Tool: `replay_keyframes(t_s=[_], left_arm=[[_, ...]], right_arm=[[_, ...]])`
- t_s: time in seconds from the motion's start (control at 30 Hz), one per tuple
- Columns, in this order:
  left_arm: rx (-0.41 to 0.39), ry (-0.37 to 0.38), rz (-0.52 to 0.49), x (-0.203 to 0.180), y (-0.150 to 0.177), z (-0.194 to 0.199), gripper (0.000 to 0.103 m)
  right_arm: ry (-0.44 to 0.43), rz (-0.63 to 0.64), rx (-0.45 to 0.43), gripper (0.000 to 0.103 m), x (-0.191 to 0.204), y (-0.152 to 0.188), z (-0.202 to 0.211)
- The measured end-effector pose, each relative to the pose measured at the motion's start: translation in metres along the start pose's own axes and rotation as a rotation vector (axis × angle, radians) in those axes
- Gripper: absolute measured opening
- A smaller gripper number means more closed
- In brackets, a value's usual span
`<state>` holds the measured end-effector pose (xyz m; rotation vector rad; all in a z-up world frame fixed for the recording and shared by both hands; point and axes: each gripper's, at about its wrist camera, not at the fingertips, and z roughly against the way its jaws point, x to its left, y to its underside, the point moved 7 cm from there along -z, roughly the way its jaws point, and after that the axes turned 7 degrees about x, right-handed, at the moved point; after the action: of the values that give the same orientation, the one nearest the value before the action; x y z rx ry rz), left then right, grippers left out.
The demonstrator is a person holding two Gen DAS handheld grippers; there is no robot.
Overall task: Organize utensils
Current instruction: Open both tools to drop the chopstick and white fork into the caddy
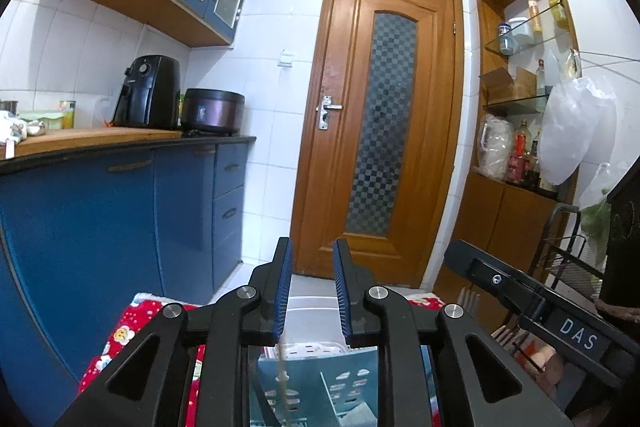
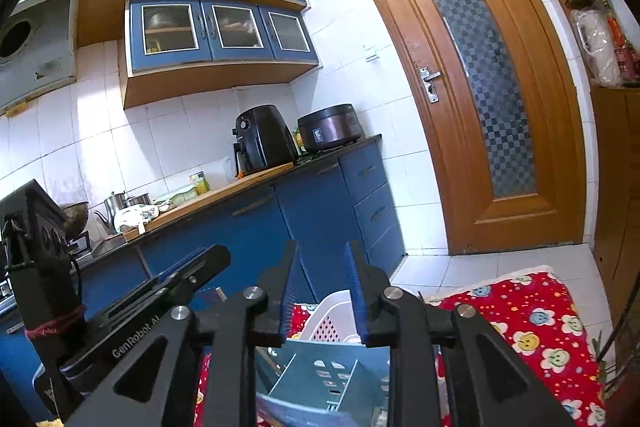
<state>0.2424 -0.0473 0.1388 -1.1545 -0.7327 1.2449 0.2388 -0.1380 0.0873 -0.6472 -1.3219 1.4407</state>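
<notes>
My left gripper (image 1: 313, 259) is open and empty, raised above the table and pointing at the wooden door. My right gripper (image 2: 322, 263) is open and empty too, pointing at the blue cabinets. Below both sits a teal slotted utensil holder (image 1: 332, 383), also in the right wrist view (image 2: 328, 367), with a white perforated basket (image 2: 328, 323) behind it. A thin pale stick (image 1: 282, 379) stands in the holder. The right gripper's body (image 1: 540, 303) shows at the right of the left view; the left gripper's body (image 2: 160, 299) shows at the left of the right view.
A red cloth with smiley flowers (image 2: 536, 327) covers the table. A blue counter (image 1: 120, 147) holds an air fryer (image 1: 148, 93) and a rice cooker (image 1: 214, 111). A wooden door (image 1: 384, 123) stands ahead, and shelves with bottles (image 1: 520, 75) and a hanging plastic bag (image 1: 572, 131) at right.
</notes>
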Motion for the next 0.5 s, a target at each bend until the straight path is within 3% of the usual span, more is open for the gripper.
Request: replay_keyframes(t_s=[0.5], left_arm=[[0.047,0.014,0.006,-0.008,0.008,0.061,0.021]], right_arm=[[0.049,-0.033,0.097,0.026,0.012,0.025,0.058]])
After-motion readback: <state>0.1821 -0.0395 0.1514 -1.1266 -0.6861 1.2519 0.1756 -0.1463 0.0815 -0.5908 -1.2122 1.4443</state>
